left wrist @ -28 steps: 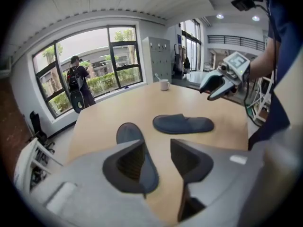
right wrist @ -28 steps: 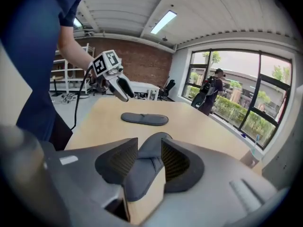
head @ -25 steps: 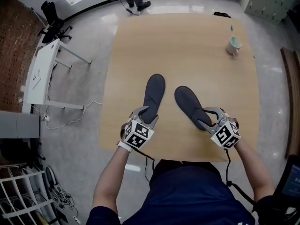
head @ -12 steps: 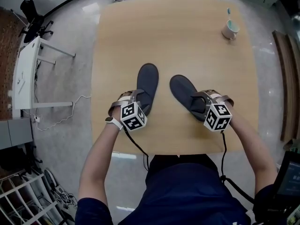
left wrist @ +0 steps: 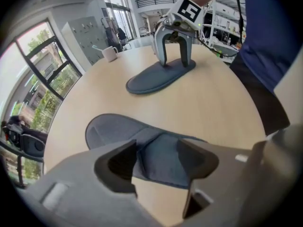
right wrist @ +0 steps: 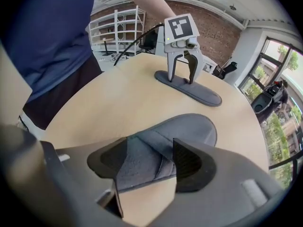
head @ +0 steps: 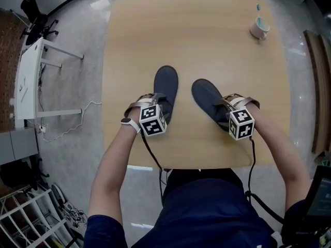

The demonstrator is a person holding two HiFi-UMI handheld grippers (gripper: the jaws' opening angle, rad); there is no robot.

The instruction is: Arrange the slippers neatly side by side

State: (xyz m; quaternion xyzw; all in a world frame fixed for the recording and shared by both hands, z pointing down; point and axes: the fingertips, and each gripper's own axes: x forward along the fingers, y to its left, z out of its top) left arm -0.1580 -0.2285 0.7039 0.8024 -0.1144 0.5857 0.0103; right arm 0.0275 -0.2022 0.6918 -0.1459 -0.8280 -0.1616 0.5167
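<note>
Step in hand: you're letting go, with both slippers flat on the table (head: 196, 40), so I read this as the tail of the set-down
Your left gripper (right wrist: 181, 77): its jaws have just been spreading and now straddle the near half of the left slipper (head: 166, 84), pads off the fabric, nothing clamped
Your right gripper (left wrist: 173, 60): same story here, jaws just been opening wide, standing either side of the right slipper (head: 206, 98), grip released
Where the slippers lie: about midway along the near edge, close to each other but not touching; the left one points roughly at the far edge, the right one leans its toe towards its partner, so the toes converge
Elsewhere: a mug (head: 258, 28) sits by the far right corner, well apart
Next move: to my eye the pair isn't parallel yet, so lift clear without dragging either slipper or, better, close again on the right slipper and swing its heel inward until the two sit square side by side
</note>
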